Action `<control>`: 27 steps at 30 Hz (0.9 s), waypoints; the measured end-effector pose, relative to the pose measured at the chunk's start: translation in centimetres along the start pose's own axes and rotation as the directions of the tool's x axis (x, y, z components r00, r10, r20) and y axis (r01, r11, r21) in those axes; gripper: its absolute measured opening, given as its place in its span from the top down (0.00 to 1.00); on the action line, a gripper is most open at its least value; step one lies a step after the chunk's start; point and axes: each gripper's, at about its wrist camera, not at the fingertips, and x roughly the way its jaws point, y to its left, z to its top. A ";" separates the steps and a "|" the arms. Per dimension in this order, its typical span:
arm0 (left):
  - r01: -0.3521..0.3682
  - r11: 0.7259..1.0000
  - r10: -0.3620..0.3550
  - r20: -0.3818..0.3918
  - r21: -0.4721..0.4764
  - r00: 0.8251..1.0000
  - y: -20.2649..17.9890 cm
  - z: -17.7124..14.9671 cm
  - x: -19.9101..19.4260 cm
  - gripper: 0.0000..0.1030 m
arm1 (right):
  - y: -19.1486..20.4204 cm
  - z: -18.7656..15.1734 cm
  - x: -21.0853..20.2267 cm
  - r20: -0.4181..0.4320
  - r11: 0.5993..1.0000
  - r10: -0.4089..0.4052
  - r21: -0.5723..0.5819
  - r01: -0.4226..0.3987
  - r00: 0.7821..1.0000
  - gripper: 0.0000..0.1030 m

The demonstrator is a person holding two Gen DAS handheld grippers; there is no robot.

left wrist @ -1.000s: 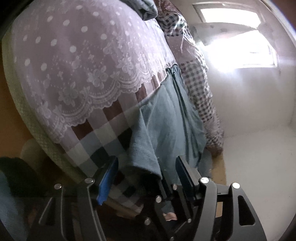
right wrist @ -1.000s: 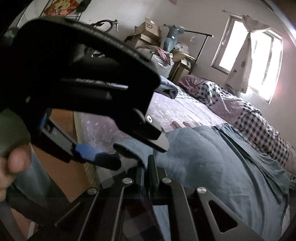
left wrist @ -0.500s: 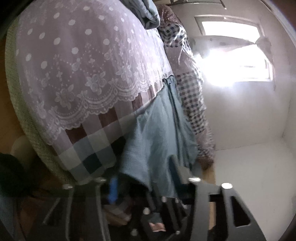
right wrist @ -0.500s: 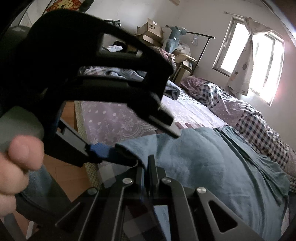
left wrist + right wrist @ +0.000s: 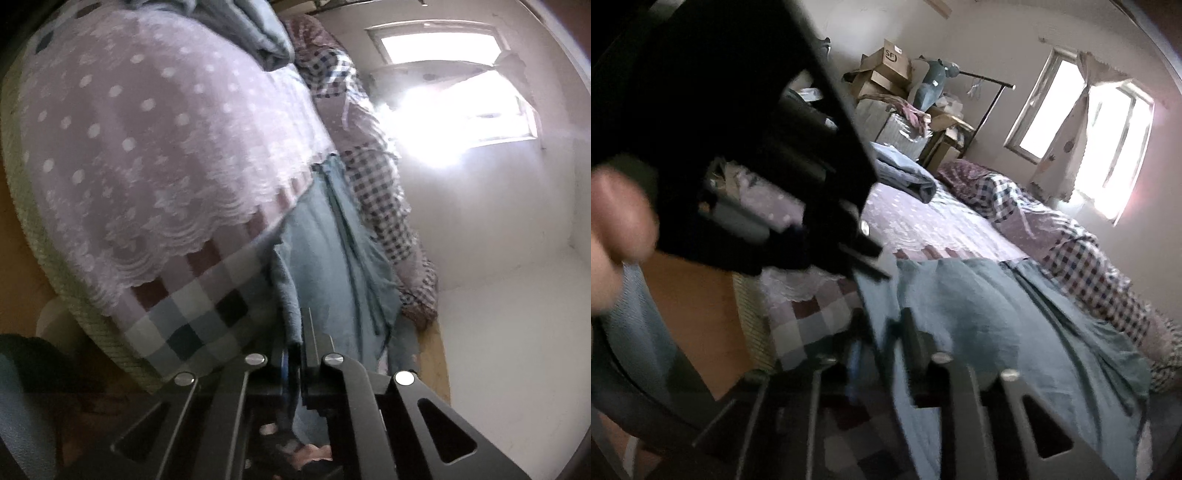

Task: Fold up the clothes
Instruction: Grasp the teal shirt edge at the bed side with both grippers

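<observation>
Since a second ago the left tongs (image 5: 293, 354) have closed, now pinching the edge of the blue-green garment (image 5: 332, 258), which lies on the bed (image 5: 147, 147) beside a checked quilt (image 5: 373, 177). Motion blur smears the right tongs (image 5: 882, 339); their jaws are opening, the garment's edge loose between them. Much of that view is blocked by the left tool's dark body and a hand (image 5: 617, 229).

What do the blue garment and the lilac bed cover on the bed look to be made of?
The blue garment: soft matte woven fabric, possibly cotton or linen; it drapes in loose folds with no shine. The lilac bed cover: thin lace-like fabric with white dots, floral figures and a scalloped edge, through which the checked sheet shows; the fibre cannot be told.
</observation>
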 end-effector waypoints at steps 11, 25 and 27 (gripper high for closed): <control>0.059 0.998 -0.059 -0.003 0.035 0.998 -2.4 -0.1 -0.7 0.98 | -1.3 -1.8 0.2 -0.048 0.974 -0.214 -0.091 0.209 0.976 0.58; 0.087 0.990 -0.091 0.024 0.113 0.996 -6.4 0.4 -1.1 0.98 | -6.3 -9.9 -3.5 -0.247 0.912 -0.401 -0.200 0.358 0.882 0.58; 0.074 0.989 -0.079 0.040 0.126 0.996 -6.9 0.5 -1.2 0.98 | -7.3 -11.2 -4.2 -0.273 0.901 -0.426 -0.212 0.378 0.862 0.58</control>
